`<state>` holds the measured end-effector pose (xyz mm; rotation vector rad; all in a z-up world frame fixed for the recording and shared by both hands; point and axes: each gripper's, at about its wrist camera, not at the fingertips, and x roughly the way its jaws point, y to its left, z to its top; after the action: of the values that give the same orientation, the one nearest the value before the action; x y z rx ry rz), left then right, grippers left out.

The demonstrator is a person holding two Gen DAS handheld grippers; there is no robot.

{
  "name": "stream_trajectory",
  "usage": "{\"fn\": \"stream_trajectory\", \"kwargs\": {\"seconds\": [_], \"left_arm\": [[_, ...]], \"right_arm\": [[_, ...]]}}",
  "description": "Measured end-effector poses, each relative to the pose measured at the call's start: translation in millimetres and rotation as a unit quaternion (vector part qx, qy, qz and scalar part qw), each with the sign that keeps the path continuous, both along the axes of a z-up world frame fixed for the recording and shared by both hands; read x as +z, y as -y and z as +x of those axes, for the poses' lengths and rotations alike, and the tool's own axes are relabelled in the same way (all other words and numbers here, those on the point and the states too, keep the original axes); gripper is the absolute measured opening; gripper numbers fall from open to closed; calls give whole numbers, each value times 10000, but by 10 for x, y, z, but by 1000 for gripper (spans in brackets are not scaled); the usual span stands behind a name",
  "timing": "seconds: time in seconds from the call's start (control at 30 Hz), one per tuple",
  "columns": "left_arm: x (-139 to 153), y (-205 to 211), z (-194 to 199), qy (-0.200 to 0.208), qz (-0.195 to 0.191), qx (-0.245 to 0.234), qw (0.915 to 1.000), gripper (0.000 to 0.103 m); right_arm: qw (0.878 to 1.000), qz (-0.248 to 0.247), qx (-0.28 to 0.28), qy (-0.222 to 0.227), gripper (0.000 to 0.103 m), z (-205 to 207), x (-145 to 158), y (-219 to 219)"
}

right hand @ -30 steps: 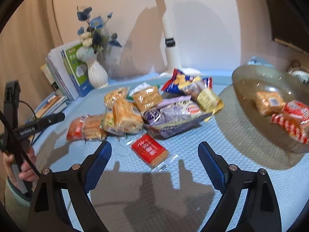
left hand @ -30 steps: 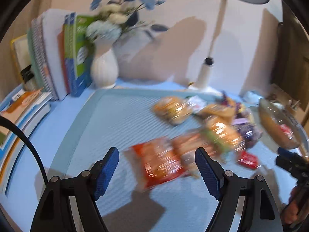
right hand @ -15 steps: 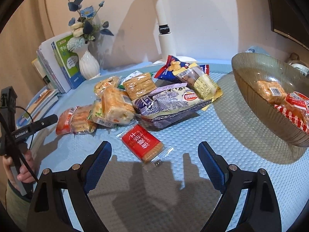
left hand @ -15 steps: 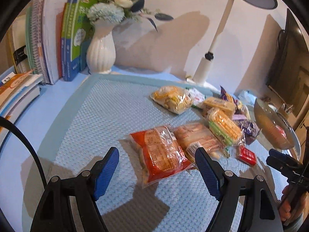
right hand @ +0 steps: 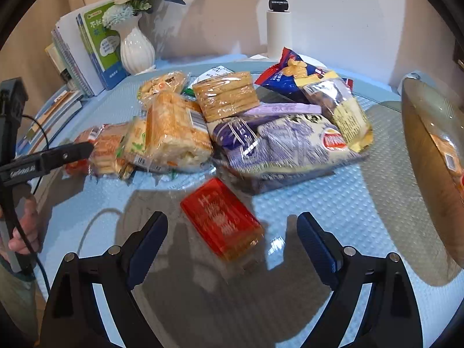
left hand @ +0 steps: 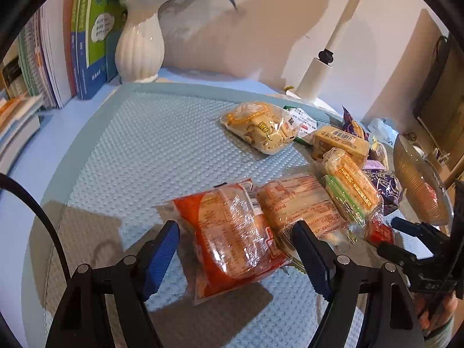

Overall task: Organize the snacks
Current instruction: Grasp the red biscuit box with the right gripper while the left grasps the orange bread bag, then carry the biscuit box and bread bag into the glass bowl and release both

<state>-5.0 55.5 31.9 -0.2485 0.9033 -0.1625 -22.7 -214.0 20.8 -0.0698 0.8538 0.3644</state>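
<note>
An orange-red bread packet point(left hand: 232, 240) lies on the blue mat between the fingers of my left gripper point(left hand: 235, 232). Its jaws are closing and the pads stand just off the wrapper. Beside it lie a clear bread packet point(left hand: 301, 206) and an orange-and-green sandwich pack point(left hand: 348, 185). My right gripper point(right hand: 232, 220) is open over a small red biscuit pack point(right hand: 221, 220), which lies between its fingers untouched. Behind that sits a pile with a purple bag point(right hand: 284, 145), a bread loaf point(right hand: 177, 130) and a cracker stack point(right hand: 226, 94). A glass bowl point(right hand: 429, 156) at the right holds some snacks.
A white vase point(left hand: 139, 49) with flowers and upright books point(left hand: 84, 43) stand at the back left, with flat books at the left edge. A white lamp base point(left hand: 316, 78) stands at the back. The textured mat point(left hand: 145, 150) is bare on its left half. A hand point(right hand: 26, 229) holds the left gripper.
Both grippers have moved forward and down toward the mat. The orange-red packet now lies between the left fingers, the red biscuit pack between the right ones. The left jaws have narrowed slightly.
</note>
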Motion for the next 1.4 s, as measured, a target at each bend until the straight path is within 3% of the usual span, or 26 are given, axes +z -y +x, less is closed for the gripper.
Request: {"fn": "stream_trajectory", "kwargs": {"seconds": [0.1,0.23,0.43,0.6,0.67,0.73,0.9,1.13,1.4], "left_arm": [[-12,-104,-42,-68,-132,31,9999,69],[-4,-238,-132,-75,112,232,9996,65],[-3,-184,-96,-76,101,39,9999,65],[-56,-59,-8,-179,479,56,9987,62],[-52,-79,-11,-164,461,88,9988,57],[-43,-106,-26,-136,437,115,9989,52],[7,-144,-108,-10,331,171,9993,50],[284,-4,-298,380,173,11,9991,49],[707,610,-279,734,0,-607,9955,49]], "right_arm": [[9999,-79,130,-59,72,26,-27,-98],[9993,-300,237,-8,54,-78,-35,-198],[9993,-220,305,-65,54,-157,-39,-251],[9994,-183,287,-60,54,-130,-39,-277],[9992,-291,276,-11,50,-124,-33,-280],[9987,-432,259,81,35,-156,-31,-298],[9992,-213,311,102,34,-243,1,-244],[9989,274,157,351,34,-522,241,-2],[9948,319,-295,924,34,-808,673,439]]}}
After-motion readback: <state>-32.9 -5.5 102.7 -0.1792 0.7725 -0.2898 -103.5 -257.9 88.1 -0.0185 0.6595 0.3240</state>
